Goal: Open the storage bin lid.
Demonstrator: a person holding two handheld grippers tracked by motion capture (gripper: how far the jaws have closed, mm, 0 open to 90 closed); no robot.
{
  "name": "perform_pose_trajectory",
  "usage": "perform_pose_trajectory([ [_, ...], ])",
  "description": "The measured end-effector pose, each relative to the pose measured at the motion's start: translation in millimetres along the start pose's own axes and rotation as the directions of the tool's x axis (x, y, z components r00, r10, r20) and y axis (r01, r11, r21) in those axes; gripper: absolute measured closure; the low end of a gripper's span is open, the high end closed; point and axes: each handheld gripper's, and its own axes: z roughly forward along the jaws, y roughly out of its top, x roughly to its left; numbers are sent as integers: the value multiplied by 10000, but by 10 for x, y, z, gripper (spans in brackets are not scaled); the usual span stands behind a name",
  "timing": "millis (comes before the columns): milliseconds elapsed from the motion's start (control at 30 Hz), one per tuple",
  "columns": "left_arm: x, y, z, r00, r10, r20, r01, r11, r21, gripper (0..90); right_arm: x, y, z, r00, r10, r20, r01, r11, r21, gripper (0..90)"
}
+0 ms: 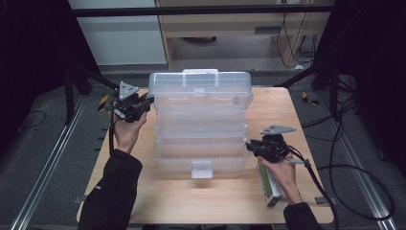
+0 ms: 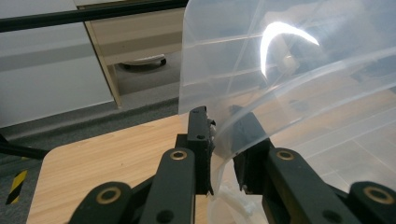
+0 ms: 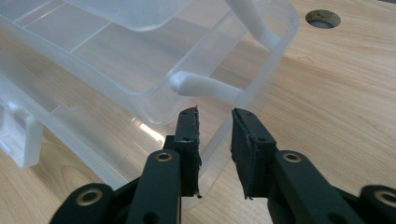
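1. We see a clear, translucent plastic organiser box (image 1: 201, 120) standing in the middle of a pale wood-grain worktop (image 1: 297, 124), its stepped tiers fanned open and a white latch tab (image 1: 201, 168) at its near edge.
2. At the box's far-left corner, the left tool (image 1: 146, 101) is held in a hand (image 1: 128, 132) in a dark sleeve; a grey three-cornered plate sits on top of it.
3. The left gripper view brings that corner close: the left tool's (image 2: 223, 140) two black, rough-faced jaws stand a narrow way apart with the thin curved edge of the plastic lid (image 2: 289, 79) running between them. We cannot tell for certain whether they press it.
4. At the box's right side, low down, the right tool (image 1: 249, 146) meets the bottom tier; a green-and-white oblong item (image 1: 269, 184) lies on the worktop under that hand (image 1: 283, 172).
5. The right gripper view shows what the high view hides: the right tool's (image 3: 215, 135) jaws stand narrowly apart, straddling the rim of the clear tier wall (image 3: 261, 93), just below a white rounded hinge arm (image 3: 205, 87).
6. That same view shows moulded dividers inside the trays and a round hole (image 3: 322, 18) cut in the worktop.
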Motion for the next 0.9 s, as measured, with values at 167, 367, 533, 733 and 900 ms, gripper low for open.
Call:
perform_pose_trajectory([
  [167,7,29,34,9999,47,-93,-48,10000,-13,779,-3,2,-1,9999,103,-16,-103,9999,28,711],
  [367,17,69,81,9998,33,-203,-33,10000,-6,781,-5,2,3,9998,199,-79,-198,9997,110,710],
  [533,26,96,119,9997,35,-241,-36,10000,-18,781,-2,4,25,9998,171,-103,-170,9998,121,720],
  [733,42,134,162,9995,115,-278,-114,9999,40,780,-1,9,29,9996,287,-76,-286,9994,189,723],
  [900,51,153,195,9995,80,-309,-80,10000,23,780,4,12,29,9994,337,-39,-336,9992,204,726],
])
